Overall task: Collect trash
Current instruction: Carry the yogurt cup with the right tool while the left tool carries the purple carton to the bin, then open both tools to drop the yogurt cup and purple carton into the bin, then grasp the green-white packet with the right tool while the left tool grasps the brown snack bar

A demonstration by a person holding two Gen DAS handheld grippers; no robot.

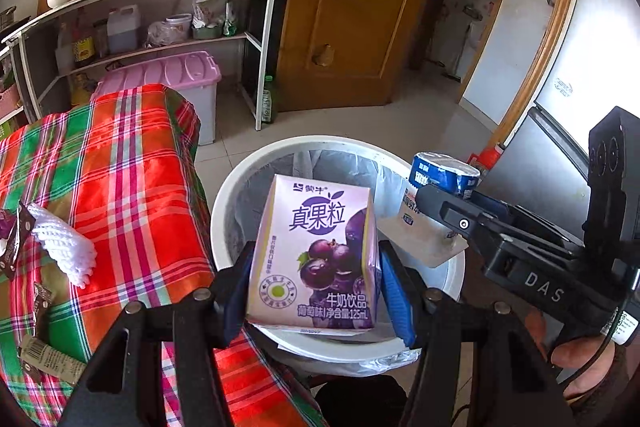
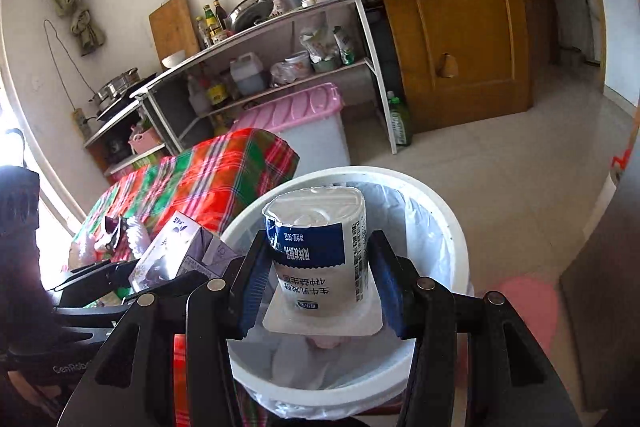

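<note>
bin (image 1: 224, 203) sits under both my loads: left gripper (image 1: 316, 279) pinching milk carton (image 1: 316, 251), right gripper (image 2: 316, 291) clamping yogurt cup (image 2: 320, 251); wrappers (image 1: 44, 307) wait on the table.

In the middle of the left view, the purple milk carton (image 1: 316, 259) is looking like smooth, shiny paper. The white bin (image 1: 240, 187) is showing smooth plastic with a thin crinkly bag (image 1: 360, 163) inside. At left, the checked cloth (image 1: 120, 163) is lying soft and matt. The yogurt cup (image 2: 320, 251) is shining like glossy plastic. The door (image 2: 460, 19) is gleaming like wood.
</note>
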